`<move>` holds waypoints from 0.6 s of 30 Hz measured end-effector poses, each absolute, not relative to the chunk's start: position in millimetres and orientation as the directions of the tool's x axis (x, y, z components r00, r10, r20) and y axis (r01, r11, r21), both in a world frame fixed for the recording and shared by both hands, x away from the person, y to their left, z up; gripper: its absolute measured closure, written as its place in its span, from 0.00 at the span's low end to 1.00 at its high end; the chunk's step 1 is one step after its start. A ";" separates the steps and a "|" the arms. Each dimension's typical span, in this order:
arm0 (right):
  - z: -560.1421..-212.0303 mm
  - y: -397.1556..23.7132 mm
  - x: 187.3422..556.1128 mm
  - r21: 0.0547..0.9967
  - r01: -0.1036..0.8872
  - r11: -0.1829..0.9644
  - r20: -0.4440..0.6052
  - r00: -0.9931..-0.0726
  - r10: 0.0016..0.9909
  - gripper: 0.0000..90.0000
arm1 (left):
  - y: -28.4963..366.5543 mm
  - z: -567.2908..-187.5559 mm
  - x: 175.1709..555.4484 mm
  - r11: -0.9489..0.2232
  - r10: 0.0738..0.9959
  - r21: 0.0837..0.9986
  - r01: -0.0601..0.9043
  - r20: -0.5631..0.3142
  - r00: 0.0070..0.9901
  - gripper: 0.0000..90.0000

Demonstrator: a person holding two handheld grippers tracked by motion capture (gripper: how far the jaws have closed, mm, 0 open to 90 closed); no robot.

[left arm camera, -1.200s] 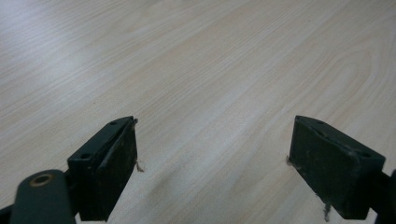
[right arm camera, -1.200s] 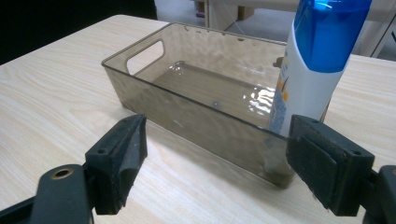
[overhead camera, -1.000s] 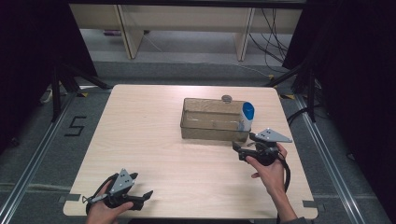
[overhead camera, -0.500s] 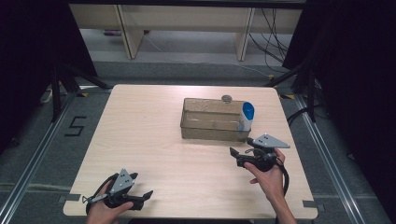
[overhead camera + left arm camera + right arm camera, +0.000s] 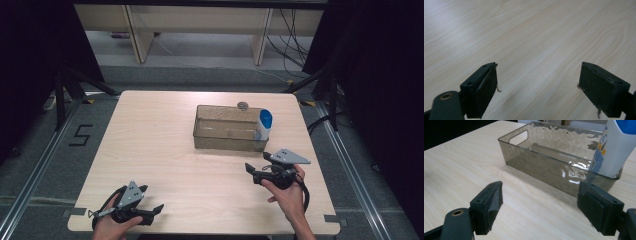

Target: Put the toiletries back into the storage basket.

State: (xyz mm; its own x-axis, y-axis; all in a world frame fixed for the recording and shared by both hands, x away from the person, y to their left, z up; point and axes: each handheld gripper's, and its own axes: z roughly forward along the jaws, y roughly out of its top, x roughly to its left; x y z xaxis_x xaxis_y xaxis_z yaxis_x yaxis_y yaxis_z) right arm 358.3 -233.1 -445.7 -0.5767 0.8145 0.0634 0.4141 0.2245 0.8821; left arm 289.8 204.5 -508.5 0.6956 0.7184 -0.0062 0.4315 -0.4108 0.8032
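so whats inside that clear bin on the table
A white bottle with a blue cap stands upright at the right end of the bin; the rest looks empty. The bottle hides the corner behind it.

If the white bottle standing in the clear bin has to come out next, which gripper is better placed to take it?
Right, probably. The right gripper sits open just in front of the bin, near the bottle. The left gripper is open at the table's near left corner.

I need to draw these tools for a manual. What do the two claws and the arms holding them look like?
Each claw, left and right, is black, with two blocky, flat-faced jaws and a grey three-cornered plate on top. Frayed bits cling to the left claw's pads. A brass-coloured rivet sits on the left jaw arm in each gripper view. A black cable loops from the right one. Forearms are bare; no sleeves in view.
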 end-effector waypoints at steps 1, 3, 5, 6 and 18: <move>-445.8 -232.1 356.2 0.878 0.430 0.211 0.083 -0.569 0.818 0.24 | 205.2 -508.3 290.0 -0.422 0.717 0.798 0.429 0.004 0.697 0.17; -446.7 -233.5 355.6 0.886 0.404 0.230 0.055 -0.582 0.811 0.24 | 204.8 -508.2 290.1 -0.415 0.718 0.802 0.430 -0.002 0.696 0.17; -447.1 -233.0 354.4 0.883 0.412 0.223 0.066 -0.582 0.810 0.24 | 204.5 -508.4 289.8 -0.411 0.719 0.803 0.431 -0.005 0.695 0.17; -448.3 -233.2 353.6 0.888 0.402 0.222 0.062 -0.585 0.809 0.24 | 205.9 -508.1 290.4 -0.432 0.715 0.794 0.428 0.013 0.699 0.17; -452.1 -232.1 340.1 0.872 0.461 0.166 0.148 -0.571 0.807 0.18 | 204.3 -508.5 289.8 -0.406 0.721 0.805 0.432 -0.008 0.693 0.17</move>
State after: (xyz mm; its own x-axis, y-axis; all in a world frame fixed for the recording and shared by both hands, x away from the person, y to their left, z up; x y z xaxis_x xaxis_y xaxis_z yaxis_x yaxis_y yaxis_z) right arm 340.1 -232.1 -452.1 -0.5713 0.8073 0.1481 0.4610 0.1664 0.8717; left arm 289.8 204.3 -508.5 0.6931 0.7208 -0.0081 0.4319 -0.4063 0.8052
